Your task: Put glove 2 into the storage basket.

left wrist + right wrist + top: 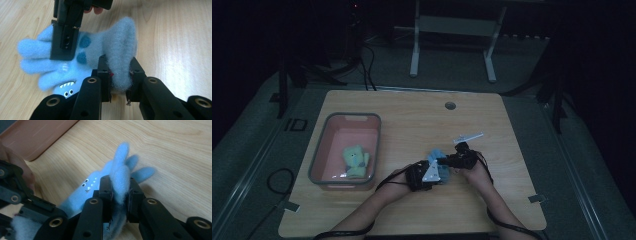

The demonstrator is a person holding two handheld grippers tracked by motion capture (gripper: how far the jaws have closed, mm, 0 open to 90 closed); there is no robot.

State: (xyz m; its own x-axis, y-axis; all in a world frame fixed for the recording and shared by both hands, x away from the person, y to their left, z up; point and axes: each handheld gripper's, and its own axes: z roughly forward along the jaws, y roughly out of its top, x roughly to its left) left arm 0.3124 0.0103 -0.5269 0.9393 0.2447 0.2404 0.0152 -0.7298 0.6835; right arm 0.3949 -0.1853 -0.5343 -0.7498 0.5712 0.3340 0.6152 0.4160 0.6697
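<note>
Both tongs are clamped on the fuzzy light-blue monster-face glove (439,162), which sits toward the near edge of the light wooden desk (412,120), right of centre. The left gripper (119,75) pinches a fold at the cuff end. The right gripper (120,192) pinches a fold of fleece at the finger end, with the glove's fingers sticking up past the jaws.

Risks from here:
- Both bites take only a thin pinch of fleece. If the hands pull apart, the pile can slide out of one pad set, and the glove then swings from the other gripper.
- With two grips this close together, any uneven lift twists the fabric. The toothy face patch (67,86) lies just beside the left jaw and could snag.
- The grey-rimmed pink plastic bin (319,150), with a green fuzzy glove (355,160) already inside, stands near the desk's left edge, well apart from the grippers. A long carry on a marginal grip probably means a drop short of the rim.
- Trailing cables (492,220) along the near edge could drag the wrists.
</note>
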